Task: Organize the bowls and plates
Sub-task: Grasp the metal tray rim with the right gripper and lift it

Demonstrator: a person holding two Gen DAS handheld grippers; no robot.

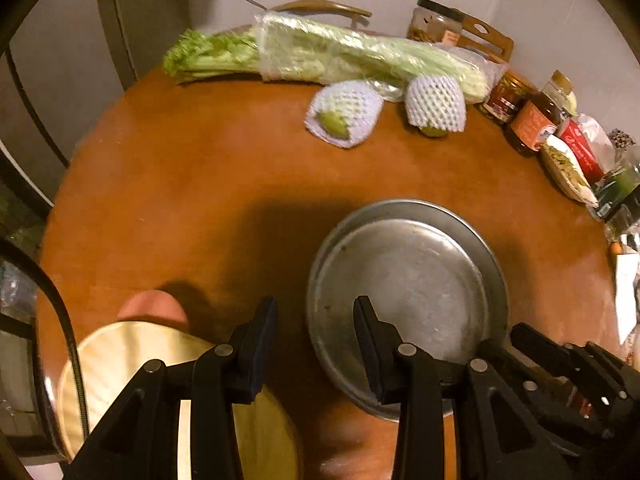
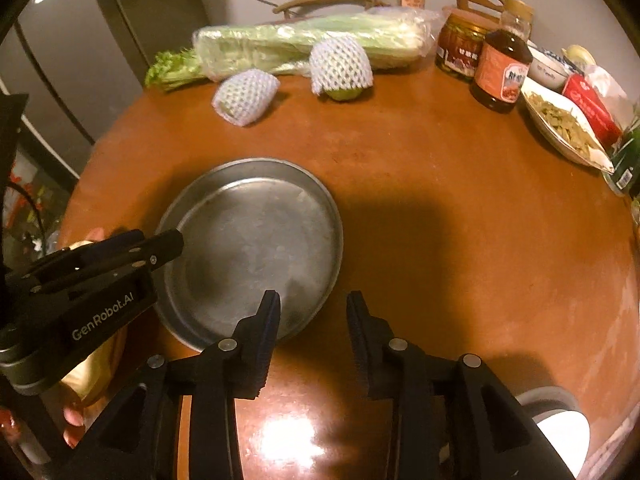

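Two nested metal plates (image 2: 256, 248) lie on the desk (image 2: 440, 240). A cream bowl (image 1: 120, 360) and white bowl (image 2: 560, 428) beside the plates remain unstacked. Left tongs (image 1: 316, 340) and right tongs (image 2: 314, 332) are released, empty.

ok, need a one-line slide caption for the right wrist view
Right gripper open above the table, beside a metal plate; left gripper reaches its rim; celery behind.

You get dim, warm light from overhead: glare on the surface (image 2: 292, 432) nearest you, broad dark shadows mid-surface, fisheye bending and black vignette at edges, and slight blur throughout.
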